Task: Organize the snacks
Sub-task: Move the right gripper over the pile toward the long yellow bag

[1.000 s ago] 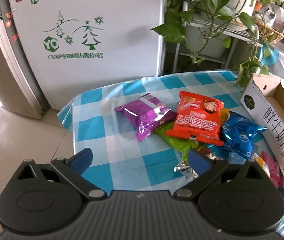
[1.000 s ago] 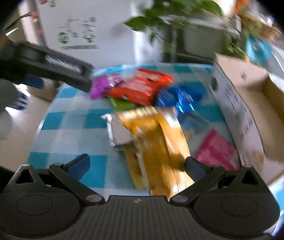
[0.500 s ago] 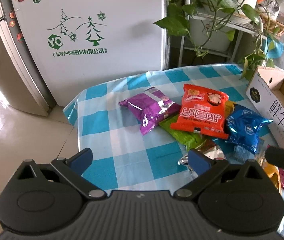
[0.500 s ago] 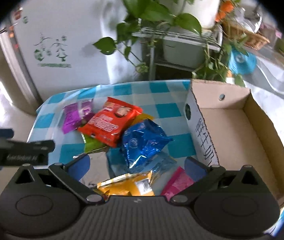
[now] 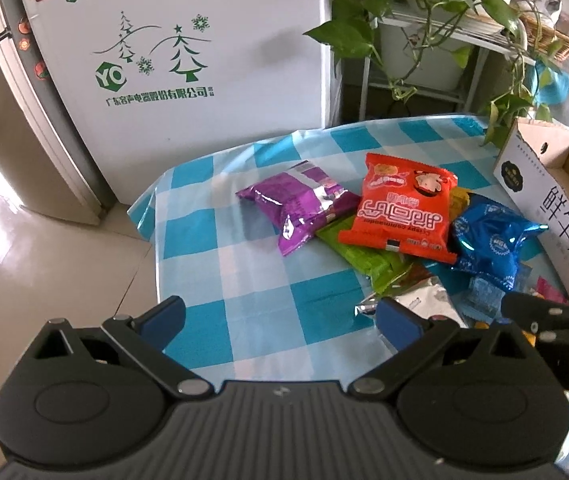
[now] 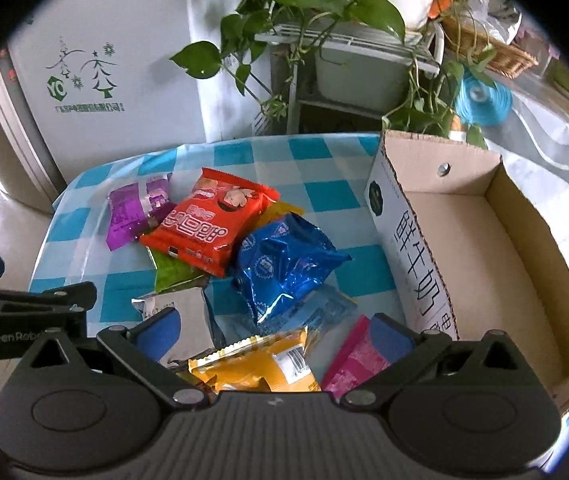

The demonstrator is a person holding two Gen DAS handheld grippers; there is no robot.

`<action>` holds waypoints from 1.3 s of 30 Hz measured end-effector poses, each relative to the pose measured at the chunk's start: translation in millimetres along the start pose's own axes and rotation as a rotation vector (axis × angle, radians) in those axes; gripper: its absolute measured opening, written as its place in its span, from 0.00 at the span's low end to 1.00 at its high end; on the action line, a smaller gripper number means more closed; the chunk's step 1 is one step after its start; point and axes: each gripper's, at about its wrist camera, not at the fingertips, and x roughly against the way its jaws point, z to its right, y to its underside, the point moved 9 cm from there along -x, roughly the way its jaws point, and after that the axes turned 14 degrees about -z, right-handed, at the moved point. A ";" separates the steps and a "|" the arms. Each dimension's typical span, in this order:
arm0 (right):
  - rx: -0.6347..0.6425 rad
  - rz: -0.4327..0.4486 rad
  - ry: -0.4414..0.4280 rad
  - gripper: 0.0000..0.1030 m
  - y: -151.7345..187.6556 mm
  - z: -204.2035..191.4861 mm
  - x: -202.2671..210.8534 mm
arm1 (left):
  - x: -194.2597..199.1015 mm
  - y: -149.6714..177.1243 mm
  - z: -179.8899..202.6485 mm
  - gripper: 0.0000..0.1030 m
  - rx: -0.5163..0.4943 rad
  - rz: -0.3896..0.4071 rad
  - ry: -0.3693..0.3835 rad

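Several snack packets lie piled on the checked tablecloth: a purple packet, a red packet on a green packet, a blue packet and a silver packet. In the right wrist view the red packet, blue packet, yellow packet and pink packet show beside an open cardboard box. My left gripper hangs open over bare cloth, left of the pile. Open too, my right gripper hovers above the yellow packet, touching nothing.
A white fridge stands behind the table, with a plant rack and trailing leaves to its right. The table's left edge drops to a tiled floor. The other gripper's body shows at the left of the right wrist view.
The right gripper has pulled back and up from close over the yellow packet, so the whole pile and the box now show. The left gripper has barely shifted.
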 end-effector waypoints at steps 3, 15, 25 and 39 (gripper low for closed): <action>-0.017 -0.006 0.012 1.00 -0.1 3.5 -1.7 | 1.1 0.8 0.0 0.98 -0.007 0.002 -0.007; -0.013 -0.020 0.054 1.00 0.1 1.2 -7.5 | -0.9 3.6 1.6 0.98 -0.014 -0.006 -0.027; -0.007 -0.009 0.066 1.00 -1.4 0.9 -5.7 | -0.5 3.4 2.4 0.98 -0.015 -0.003 -0.037; 0.004 0.002 0.075 1.00 -1.6 0.5 -5.1 | 0.7 3.2 2.1 0.97 -0.018 0.000 -0.046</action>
